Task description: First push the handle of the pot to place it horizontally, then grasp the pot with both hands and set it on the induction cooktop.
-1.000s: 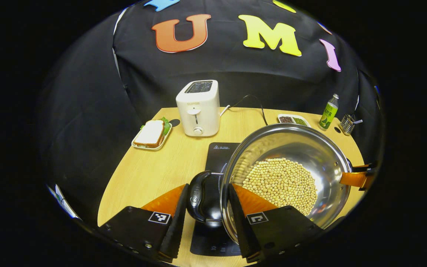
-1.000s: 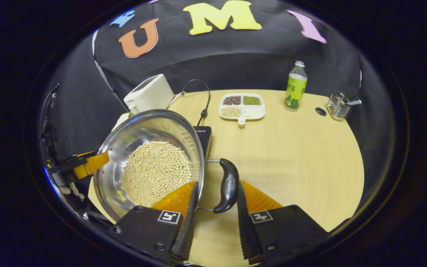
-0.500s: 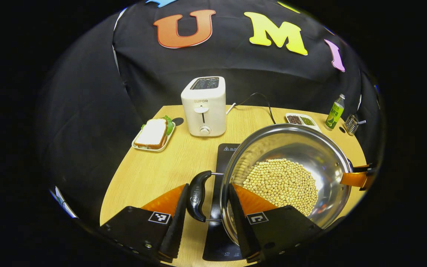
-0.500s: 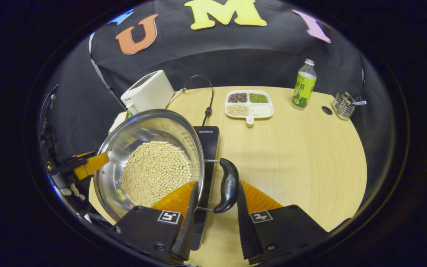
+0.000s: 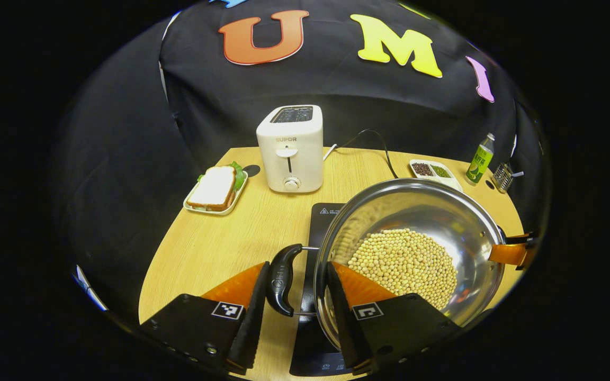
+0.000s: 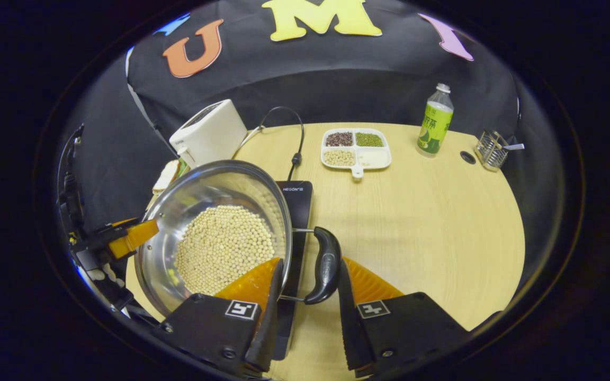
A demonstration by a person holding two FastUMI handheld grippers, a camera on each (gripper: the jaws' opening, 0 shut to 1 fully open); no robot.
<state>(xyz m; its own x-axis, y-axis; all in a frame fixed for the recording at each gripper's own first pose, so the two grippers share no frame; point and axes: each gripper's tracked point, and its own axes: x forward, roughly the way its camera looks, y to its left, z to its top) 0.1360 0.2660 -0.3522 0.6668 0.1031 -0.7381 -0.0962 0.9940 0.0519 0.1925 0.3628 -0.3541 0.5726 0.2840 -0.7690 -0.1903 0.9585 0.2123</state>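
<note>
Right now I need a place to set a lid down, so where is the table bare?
The broad patch right of the pot, before the divided dish, bottle and wire holder. Smaller: between sandwich plate and cooktop. Crowded around the toaster.

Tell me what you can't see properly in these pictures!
- Black induction cooktop: mostly hidden under the shiny steel pot of pale beans in the left gripper view.
- Sandwich: nearly covered by the pot's rim in the right gripper view.
- Divided white dish: its near half is hidden behind the pot in the left gripper view.
</note>
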